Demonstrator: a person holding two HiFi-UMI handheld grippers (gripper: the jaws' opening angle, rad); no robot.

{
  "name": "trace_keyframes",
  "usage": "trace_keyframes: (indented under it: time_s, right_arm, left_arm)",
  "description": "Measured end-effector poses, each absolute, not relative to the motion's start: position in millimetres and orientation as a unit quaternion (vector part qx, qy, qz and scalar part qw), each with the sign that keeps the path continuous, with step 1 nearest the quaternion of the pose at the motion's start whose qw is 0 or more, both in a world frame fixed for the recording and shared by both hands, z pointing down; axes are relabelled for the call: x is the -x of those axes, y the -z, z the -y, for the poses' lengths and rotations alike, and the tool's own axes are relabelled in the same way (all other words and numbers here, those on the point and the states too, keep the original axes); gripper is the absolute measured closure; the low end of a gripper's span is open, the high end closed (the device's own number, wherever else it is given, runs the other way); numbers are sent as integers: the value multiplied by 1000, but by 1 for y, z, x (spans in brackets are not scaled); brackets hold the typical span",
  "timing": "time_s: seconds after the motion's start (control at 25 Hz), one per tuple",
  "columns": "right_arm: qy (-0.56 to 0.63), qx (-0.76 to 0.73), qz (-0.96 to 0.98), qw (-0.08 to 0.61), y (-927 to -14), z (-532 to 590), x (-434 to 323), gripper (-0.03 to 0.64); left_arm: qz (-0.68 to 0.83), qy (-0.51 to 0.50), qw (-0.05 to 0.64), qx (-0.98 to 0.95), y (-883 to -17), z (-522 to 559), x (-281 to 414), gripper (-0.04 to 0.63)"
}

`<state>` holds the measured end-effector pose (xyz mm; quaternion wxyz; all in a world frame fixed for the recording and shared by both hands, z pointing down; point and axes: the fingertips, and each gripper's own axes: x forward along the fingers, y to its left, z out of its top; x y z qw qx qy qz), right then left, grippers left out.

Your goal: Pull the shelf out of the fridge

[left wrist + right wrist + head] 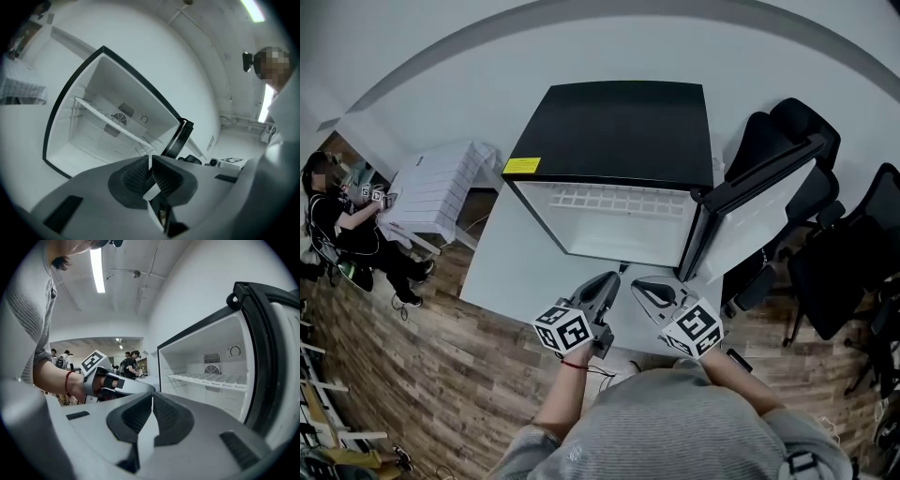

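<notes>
White shelf (206, 379) sits inside fridge (614, 131); left gripper (150, 161), right gripper (152, 399) closed, empty; unopened, they may butt its blurry edge, not grasp

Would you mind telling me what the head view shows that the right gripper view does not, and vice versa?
Only the head view: the fridge's black top with its yellow label, a white radiator and black chairs. Only the right gripper view: the fan grille and dial on the fridge's back wall, plus a ceiling light. Both: the white shelf inside the open fridge, and the left gripper.
</notes>
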<state>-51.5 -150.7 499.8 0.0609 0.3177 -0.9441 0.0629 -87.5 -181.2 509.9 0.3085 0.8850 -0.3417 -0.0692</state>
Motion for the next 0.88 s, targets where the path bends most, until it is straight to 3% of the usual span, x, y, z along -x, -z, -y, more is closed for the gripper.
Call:
trace_keyframes:
  time_s: [0.12,0.28,0.4,0.88]
  right_arm:
    - [-66,-325,942,59,-500,155,48,603]
    - [-67,-329,940,62,-502,155,44,603]
    - [-65,-331,939,63,-503,154,42,603]
    - [-64,-342,935,70,-508,153,36,603]
  left_arm:
    - [309,113,378,-865,-512,200,84,565]
    - [269,172,465,-826,-516,222,82,480]
    - [254,228,516,-786,-513,237,82,471]
    - [261,277,539,-752,-512,276,85,471]
